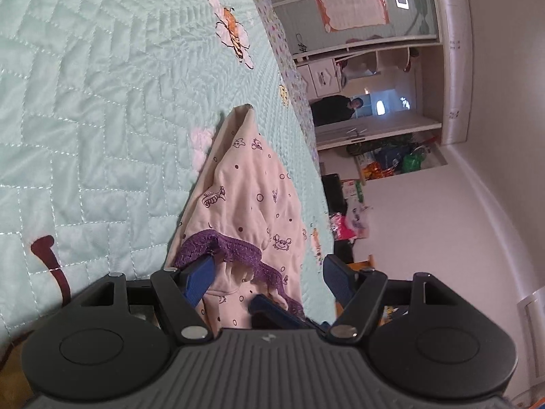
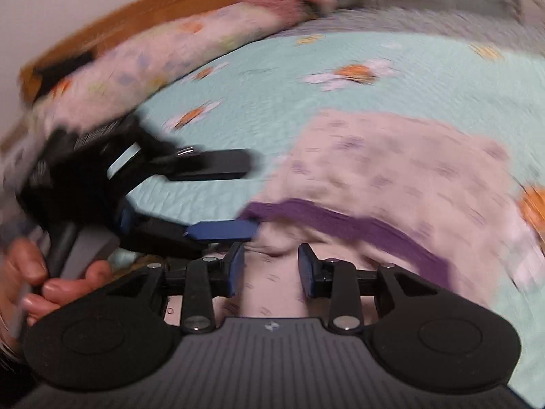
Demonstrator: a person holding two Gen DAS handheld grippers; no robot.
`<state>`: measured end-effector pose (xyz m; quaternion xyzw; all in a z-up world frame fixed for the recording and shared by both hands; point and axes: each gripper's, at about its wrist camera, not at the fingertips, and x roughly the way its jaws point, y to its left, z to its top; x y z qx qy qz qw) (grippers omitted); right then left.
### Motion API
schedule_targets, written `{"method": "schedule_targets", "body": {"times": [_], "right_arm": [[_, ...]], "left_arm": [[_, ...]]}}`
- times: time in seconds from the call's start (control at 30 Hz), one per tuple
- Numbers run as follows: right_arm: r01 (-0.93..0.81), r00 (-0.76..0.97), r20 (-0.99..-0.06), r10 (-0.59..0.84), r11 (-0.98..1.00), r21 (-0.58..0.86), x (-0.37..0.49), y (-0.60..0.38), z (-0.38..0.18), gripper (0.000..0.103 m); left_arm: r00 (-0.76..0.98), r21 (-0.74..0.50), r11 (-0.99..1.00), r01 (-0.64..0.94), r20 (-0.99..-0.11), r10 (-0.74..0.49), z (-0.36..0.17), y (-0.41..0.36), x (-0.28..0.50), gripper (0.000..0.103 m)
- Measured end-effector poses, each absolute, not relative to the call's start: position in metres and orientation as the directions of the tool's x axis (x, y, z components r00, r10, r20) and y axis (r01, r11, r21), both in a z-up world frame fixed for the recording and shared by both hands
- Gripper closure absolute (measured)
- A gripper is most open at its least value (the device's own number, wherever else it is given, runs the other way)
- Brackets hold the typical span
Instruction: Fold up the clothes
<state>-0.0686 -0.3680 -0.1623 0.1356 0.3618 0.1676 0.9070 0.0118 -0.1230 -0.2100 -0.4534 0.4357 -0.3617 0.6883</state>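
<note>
Left wrist view shows a big bed with a mint green quilted bedspread [image 1: 85,102] that has bees and white flowers sewn on it. Past the far edge of the bed stand a white wardrobe with open shelves [image 1: 374,68], bright bags on the floor [image 1: 391,163] and a person in dark clothes [image 1: 335,109] in a doorway.

A pale pink garment with little cartoon prints and a purple lace trim [image 1: 248,184] lies near that edge of the bed. The left gripper [image 1: 269,272] has its blue jaws wide apart, one on each side of the purple trim, and they do not press it.

Right wrist view is blurry. A long flowery pillow [image 2: 136,71] lies by the wooden headboard [image 2: 143,13]. The right gripper [image 2: 271,269] is partly open over the pink cloth and holds nothing. A hand [image 2: 51,283] grips the left gripper's handle
</note>
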Motion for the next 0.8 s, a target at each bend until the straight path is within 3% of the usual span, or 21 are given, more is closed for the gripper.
{"method": "schedule_targets", "body": {"times": [0.1, 0.2, 0.33, 0.47, 0.53, 0.57, 0.63, 0.8], "right_arm": [[-0.07, 0.74, -0.531, 0.413, 0.833, 0.549, -0.074, -0.409, -0.156, 0.067], [-0.055, 0.735, -0.459, 0.499, 0.719, 0.693, -0.051, -0.427, -0.151, 0.068], [-0.142, 0.597, -0.426, 0.68, 0.612, 0.778, 0.006, -0.415, -0.158, 0.083], [-0.191, 0.388, -0.483, 0.785, 0.581, 0.791, 0.049, -0.385, -0.175, 0.087], [-0.19, 0.316, -0.611, 0.726, 0.679, 0.709, 0.056, -0.371, -0.184, 0.087], [-0.195, 0.303, -0.648, 0.699, 0.711, 0.676, 0.055, -0.37, -0.189, 0.103], [-0.185, 0.319, -0.634, 0.705, 0.702, 0.688, 0.049, -0.379, -0.195, 0.103], [-0.147, 0.368, -0.589, 0.72, 0.67, 0.728, 0.045, -0.39, -0.205, 0.103]], "left_arm": [[0.348, -0.9, 0.397, 0.18, -0.319, -0.881, -0.201, -0.132, 0.005, 0.03], [0.345, -0.865, 0.436, 0.248, -0.342, -0.874, -0.198, -0.138, -0.003, 0.03], [0.342, -0.859, 0.432, 0.275, -0.333, -0.879, -0.2, -0.137, -0.005, 0.03], [0.34, -0.822, 0.468, 0.325, -0.36, -0.869, -0.195, -0.147, -0.007, 0.03], [0.34, -0.804, 0.482, 0.348, -0.371, -0.864, -0.193, -0.149, -0.008, 0.03], [0.34, -0.801, 0.486, 0.349, -0.375, -0.863, -0.192, -0.147, -0.009, 0.03], [0.35, -0.805, 0.481, 0.348, -0.364, -0.863, -0.187, -0.141, -0.011, 0.031], [0.465, -0.795, 0.435, 0.423, -0.221, -0.857, -0.155, -0.115, -0.015, 0.03]]}}
